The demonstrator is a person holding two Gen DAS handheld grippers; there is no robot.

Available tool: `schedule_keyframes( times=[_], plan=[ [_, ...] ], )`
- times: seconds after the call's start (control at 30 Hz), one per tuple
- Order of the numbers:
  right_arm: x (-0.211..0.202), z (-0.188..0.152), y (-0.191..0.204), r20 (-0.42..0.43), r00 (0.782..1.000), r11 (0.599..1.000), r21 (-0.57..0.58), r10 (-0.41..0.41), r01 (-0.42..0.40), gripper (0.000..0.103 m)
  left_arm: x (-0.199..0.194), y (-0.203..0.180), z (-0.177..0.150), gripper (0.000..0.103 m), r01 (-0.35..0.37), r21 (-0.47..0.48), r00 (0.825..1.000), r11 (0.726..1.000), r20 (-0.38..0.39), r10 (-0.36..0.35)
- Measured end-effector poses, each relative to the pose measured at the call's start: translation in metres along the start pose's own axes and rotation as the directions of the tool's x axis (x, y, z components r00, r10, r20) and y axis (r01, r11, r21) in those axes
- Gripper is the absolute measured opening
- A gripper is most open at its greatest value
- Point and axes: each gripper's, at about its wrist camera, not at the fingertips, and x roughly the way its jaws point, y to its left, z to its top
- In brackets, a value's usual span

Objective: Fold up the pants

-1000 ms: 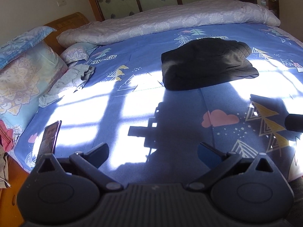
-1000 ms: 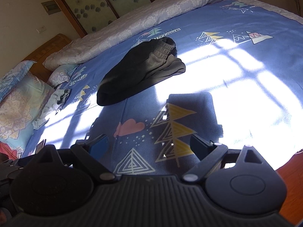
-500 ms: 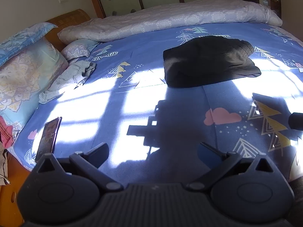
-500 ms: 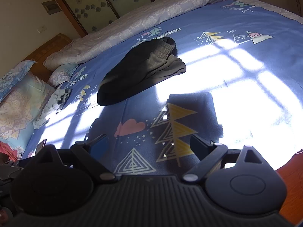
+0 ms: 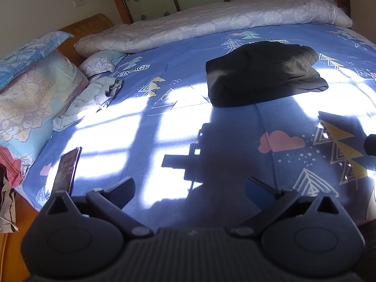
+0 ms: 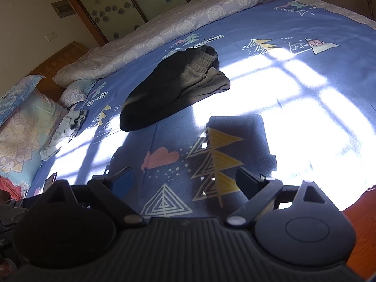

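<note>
Dark pants (image 5: 263,75) lie folded into a compact bundle in the middle of the blue patterned bedsheet (image 5: 164,127), ribbed waistband toward the far side. The right wrist view shows the same pants (image 6: 174,87) well ahead and to the left. My left gripper (image 5: 190,188) hovers over the near part of the bed, open, with nothing between its fingers. Over the near bed edge, the right gripper (image 6: 185,181) is open and empty too. Both are far from the pants.
A rolled grey quilt (image 5: 211,23) runs along the far side of the bed. Pillows (image 5: 30,94) and a crumpled light garment (image 5: 91,98) lie at the left. A phone (image 5: 67,171) rests near the left bed edge. Wooden floor (image 6: 362,230) shows at the right.
The left gripper's view has shifted slightly, with the pants sitting a little lower and further right. The right gripper has barely moved. Both stay open and the pants lie still.
</note>
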Motion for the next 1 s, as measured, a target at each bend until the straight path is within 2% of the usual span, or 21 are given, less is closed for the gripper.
schedule_keyframes(
  times=[0.43,1.0],
  plan=[
    [-0.003,0.002,0.003,0.050,0.998,0.998,-0.046,-0.035,0.037,0.094,-0.001,-0.001,-0.001,0.103,0.007,-0.002,1.000,1.000,-0.010,-0.007],
    [-0.010,0.005,0.004,0.091,0.995,0.998,-0.042,-0.041,0.045,0.094,-0.006,0.000,-0.001,0.103,0.072,-0.018,0.997,0.997,-0.039,-0.073]
  ],
)
